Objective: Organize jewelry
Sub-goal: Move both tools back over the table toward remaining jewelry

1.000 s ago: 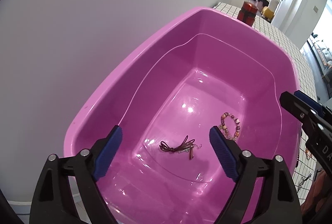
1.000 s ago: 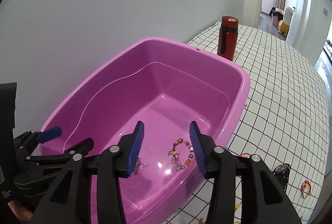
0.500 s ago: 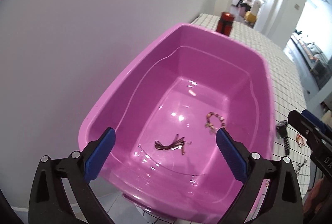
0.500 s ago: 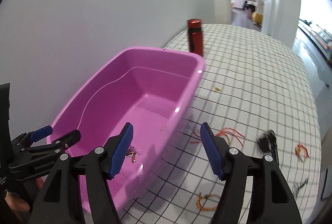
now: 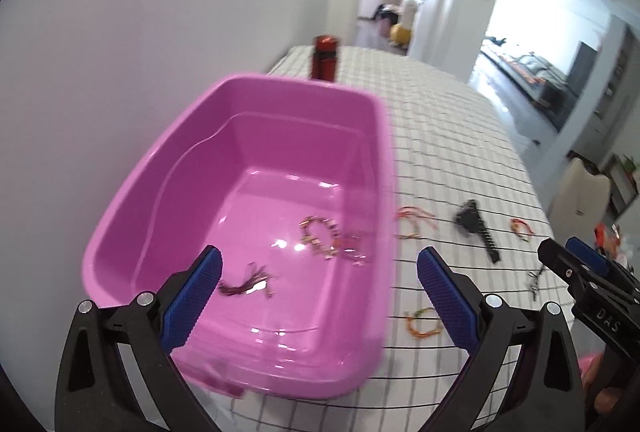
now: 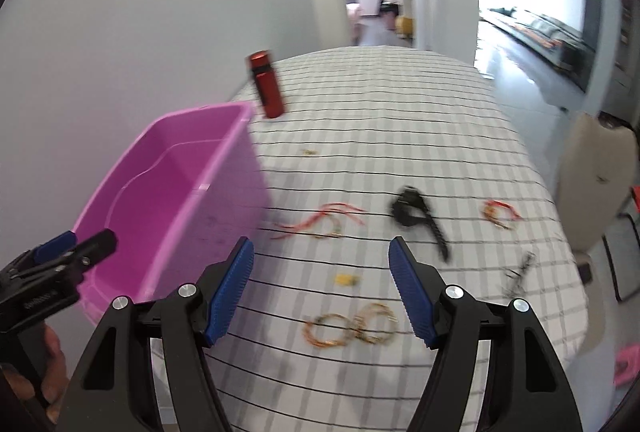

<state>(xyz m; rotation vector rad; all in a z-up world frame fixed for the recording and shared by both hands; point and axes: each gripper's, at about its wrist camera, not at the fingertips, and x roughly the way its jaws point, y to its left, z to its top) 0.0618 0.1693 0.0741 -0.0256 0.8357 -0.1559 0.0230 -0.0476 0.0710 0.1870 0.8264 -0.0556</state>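
A pink tub [image 5: 376, 119] stands on the checked tablecloth, holding a beaded bracelet [image 5: 320, 236] and a dark cord necklace [image 5: 244, 284]. My left gripper [image 5: 318, 264] hovers open over the tub's near right corner, with nothing between its fingers. My right gripper [image 6: 320, 252] is open and empty above the cloth right of the tub [image 6: 224, 159]. Below and ahead of it lie red cord bracelets [image 6: 324, 220], a black watch [image 6: 416, 216], orange bracelets [image 6: 348, 324], a small gold piece [image 6: 346, 280] and a dark chain [image 6: 520, 272].
A red bottle [image 6: 266, 83] stands behind the tub near the wall. Another red bracelet [image 6: 498, 213] lies at the cloth's right side. The table's right edge drops off to a beige chair [image 6: 600, 171]. A hallway opens behind.
Both grippers have drawn back from over the tub and swung right toward the tablecloth. Their jaws stand wider than a second ago. The jewelry in the tub has stayed put.
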